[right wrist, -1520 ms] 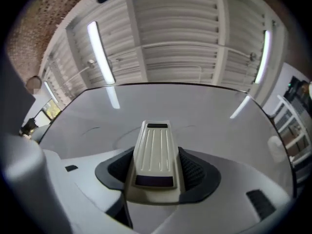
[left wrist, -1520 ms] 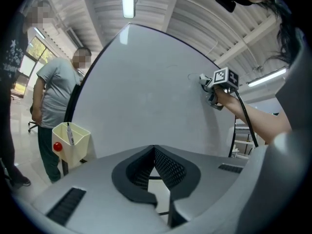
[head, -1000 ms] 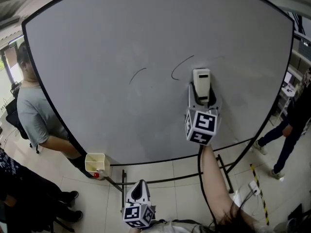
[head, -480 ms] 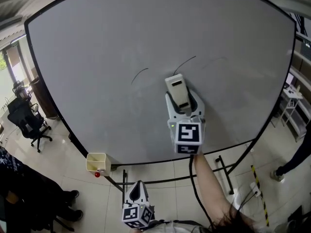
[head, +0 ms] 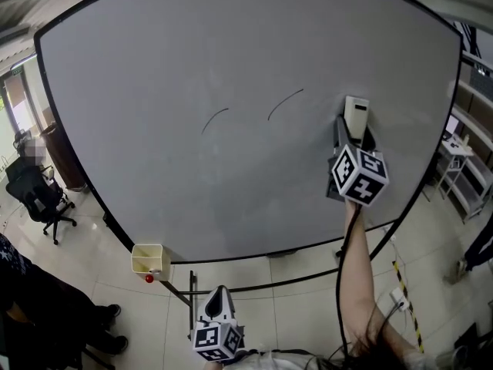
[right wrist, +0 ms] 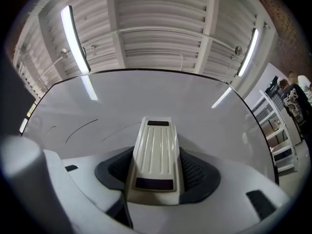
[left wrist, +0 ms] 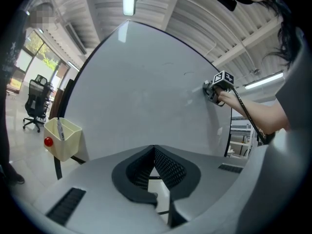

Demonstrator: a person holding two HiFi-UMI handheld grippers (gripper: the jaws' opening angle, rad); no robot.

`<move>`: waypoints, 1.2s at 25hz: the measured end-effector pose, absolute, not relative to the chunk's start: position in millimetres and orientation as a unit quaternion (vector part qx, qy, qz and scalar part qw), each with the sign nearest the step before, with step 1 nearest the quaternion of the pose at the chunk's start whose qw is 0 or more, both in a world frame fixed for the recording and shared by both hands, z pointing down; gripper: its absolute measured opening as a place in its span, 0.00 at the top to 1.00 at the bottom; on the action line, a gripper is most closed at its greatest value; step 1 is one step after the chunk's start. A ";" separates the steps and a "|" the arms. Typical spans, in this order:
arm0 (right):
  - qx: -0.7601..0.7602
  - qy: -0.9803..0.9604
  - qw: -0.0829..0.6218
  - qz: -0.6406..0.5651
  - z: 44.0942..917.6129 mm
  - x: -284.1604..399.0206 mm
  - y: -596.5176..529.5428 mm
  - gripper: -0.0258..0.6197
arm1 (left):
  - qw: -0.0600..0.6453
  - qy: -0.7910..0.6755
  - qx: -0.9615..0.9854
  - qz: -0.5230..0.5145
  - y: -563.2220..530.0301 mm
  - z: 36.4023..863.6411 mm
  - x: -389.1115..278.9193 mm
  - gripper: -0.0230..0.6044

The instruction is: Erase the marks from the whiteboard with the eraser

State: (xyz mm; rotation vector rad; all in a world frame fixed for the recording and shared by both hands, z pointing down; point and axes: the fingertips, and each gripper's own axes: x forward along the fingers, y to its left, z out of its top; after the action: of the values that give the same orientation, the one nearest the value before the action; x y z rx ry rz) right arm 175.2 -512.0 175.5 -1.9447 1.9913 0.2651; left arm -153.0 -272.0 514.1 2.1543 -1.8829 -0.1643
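The big whiteboard (head: 231, 45) carries two short curved dark marks, one at left (head: 216, 119) and one at centre (head: 285, 104). My right gripper (head: 353, 139) is shut on the cream eraser (head: 355, 116), which is pressed to the board to the right of both marks. In the right gripper view the eraser (right wrist: 155, 152) sits between the jaws of the right gripper (right wrist: 157, 167), with the marks (right wrist: 80, 129) off to its left. My left gripper (head: 219, 299) hangs low below the board, shut with nothing in it; the left gripper (left wrist: 154, 165) looks up at the whiteboard (left wrist: 146, 91).
A cream bin (head: 150, 259) with a marker and a red ball hangs by the board's lower left edge. Stand legs (head: 231, 287) run under the board. An office chair (head: 38, 195) is at far left, shelves (head: 462, 168) at right, and a person's legs (head: 31, 307) at bottom left.
The right gripper swept the eraser left across the centre mark, then right to the board's right side. That mark's lower hook is gone. A person at the board's left has left.
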 end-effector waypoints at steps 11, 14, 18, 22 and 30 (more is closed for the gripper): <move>-0.569 0.800 0.047 0.185 203.7 -60.5 -481.1 0.53 | 0.151 -0.657 0.736 -0.059 -275.6 518.7 -170.5 0.99; -0.543 0.813 0.009 0.212 218.1 -106.4 -477.3 0.53 | 0.150 -0.651 0.742 -0.062 -279.6 512.2 -164.4 0.99; -0.524 0.831 0.049 0.182 202.4 -79.6 -469.4 0.53 | 0.147 -0.645 0.747 -0.060 -283.1 513.8 -160.3 0.99; -0.564 0.802 0.152 0.126 167.5 43.1 -488.2 0.53 | 0.149 -0.641 0.751 -0.058 -284.8 517.3 -158.2 0.99; -0.660 0.728 0.179 0.038 159.7 187.0 -519.4 0.53 | 0.153 -0.638 0.753 -0.053 -285.8 521.5 -161.6 0.99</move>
State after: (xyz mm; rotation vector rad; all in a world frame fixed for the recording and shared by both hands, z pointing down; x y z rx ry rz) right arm 187.0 -519.4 159.7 -1.8677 2.0599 0.1071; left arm -161.6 -285.8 521.5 2.1589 -1.8291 -0.1516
